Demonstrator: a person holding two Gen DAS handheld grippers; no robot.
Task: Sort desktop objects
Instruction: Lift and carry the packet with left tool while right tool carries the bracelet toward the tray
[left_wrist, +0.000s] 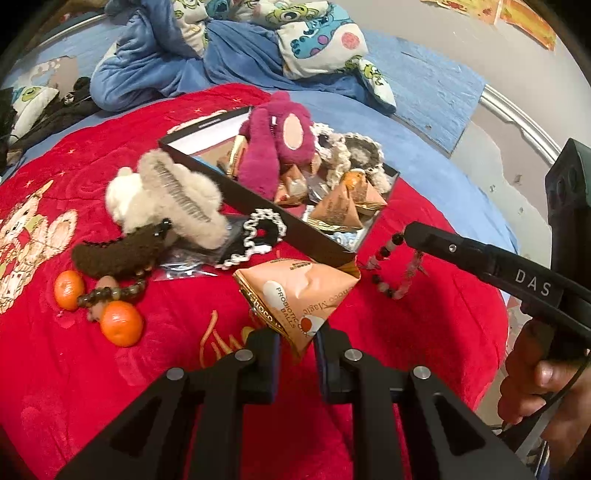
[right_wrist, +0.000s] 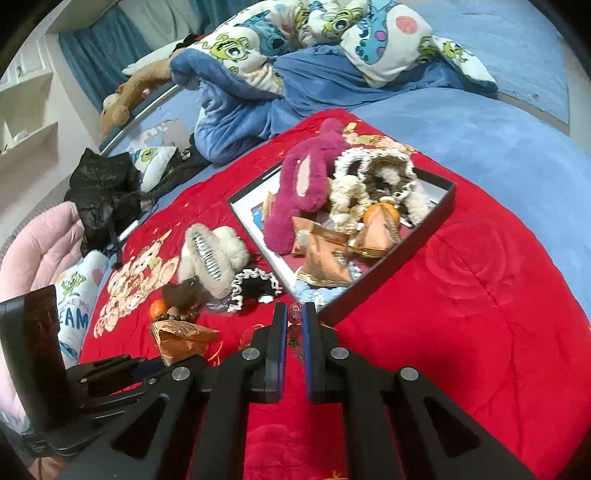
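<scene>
Orange foil marks the pyramid-shaped snack packet (left_wrist: 299, 295) that is clamped at its lower corner between the nearly closed fingers of the left gripper (left_wrist: 296, 341); the packet is held just off the red blanket (left_wrist: 424, 325), a little in front of the near corner of the black tray (left_wrist: 321, 245). "PROBIOTIC BALLS" is printed on a white patch on its crumpled face. The right gripper (right_wrist: 294, 323) is clenched on a beaded bracelet (right_wrist: 295, 314) of pink, clear and dark beads, which is seen pinched between the blue pads and hanging below them, just beside the same near corner of the tray. In the left wrist view the bracelet (left_wrist: 393, 266) is seen dangling from the tips of the right gripper (left_wrist: 408, 234), whose handle is gripped by a hand (left_wrist: 543, 387).

Inside the tray a magenta plush toy (left_wrist: 277, 147), cream crocheted scrunchies (left_wrist: 343, 151) and more orange packets (left_wrist: 340, 206) are piled. To the left of the tray, on the blanket, a fluffy beige hair claw (left_wrist: 177, 195), a black-and-white scrunchie (left_wrist: 264, 229), a brown fuzzy clip (left_wrist: 122, 251), a brown bead bracelet (left_wrist: 110, 293) and two mandarins (left_wrist: 122, 323) are laid. Beyond the tray a blue cartoon-print quilt (left_wrist: 317, 40) is bunched on the bed
</scene>
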